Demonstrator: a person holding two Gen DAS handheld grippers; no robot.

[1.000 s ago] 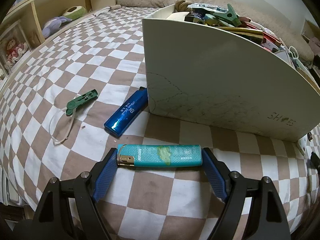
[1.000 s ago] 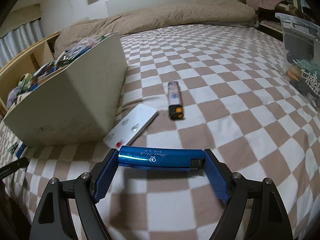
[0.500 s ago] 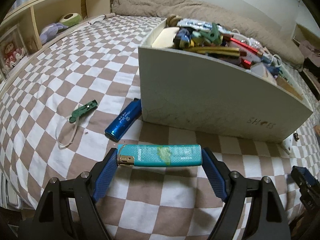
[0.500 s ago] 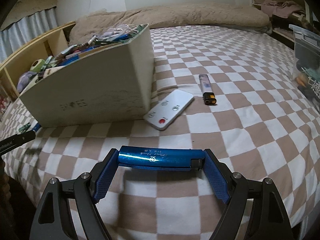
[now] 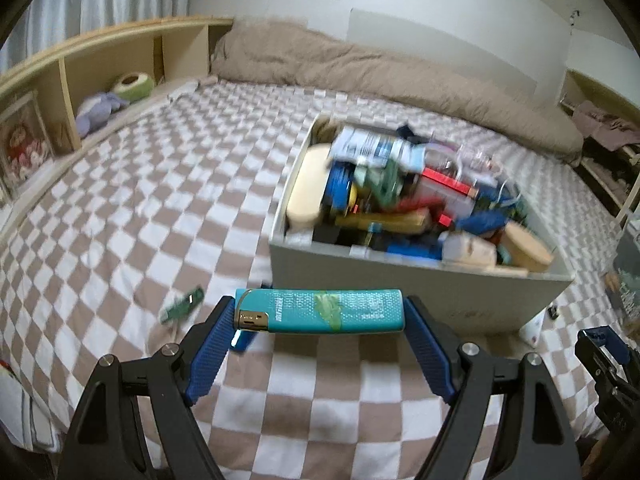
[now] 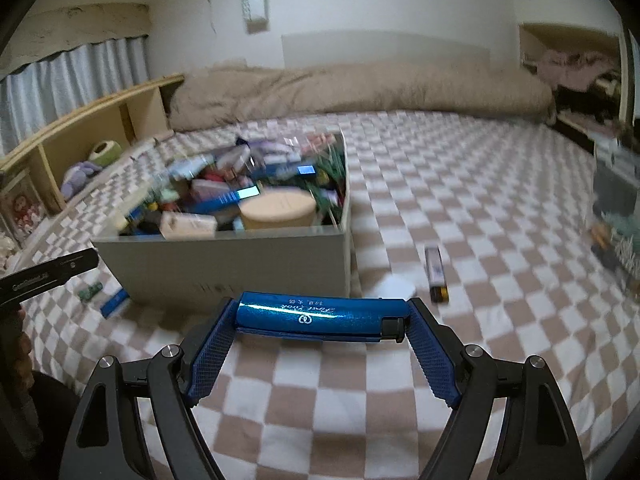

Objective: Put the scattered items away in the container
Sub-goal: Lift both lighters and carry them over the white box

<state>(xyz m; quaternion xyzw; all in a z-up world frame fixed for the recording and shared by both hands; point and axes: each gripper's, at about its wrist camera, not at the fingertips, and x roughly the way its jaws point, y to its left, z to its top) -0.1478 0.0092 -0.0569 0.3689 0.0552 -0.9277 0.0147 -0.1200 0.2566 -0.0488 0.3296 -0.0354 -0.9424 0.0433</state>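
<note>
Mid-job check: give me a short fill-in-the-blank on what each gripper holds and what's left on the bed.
1. The left gripper is shut on a ____ lighter.
2. The right gripper grips a lighter coloured ____.
3. The box stands on a ____ bedcover.
4. A small lighter lies on the bed to the ____ of the box in the right wrist view.

Missing words: teal; blue; checkered; right

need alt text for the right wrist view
The right hand-held gripper holds a blue lighter crosswise above a checkered bedspread. Beyond it stands a white box piled with small items, with another lighter lying on the bedspread to its right.
</note>
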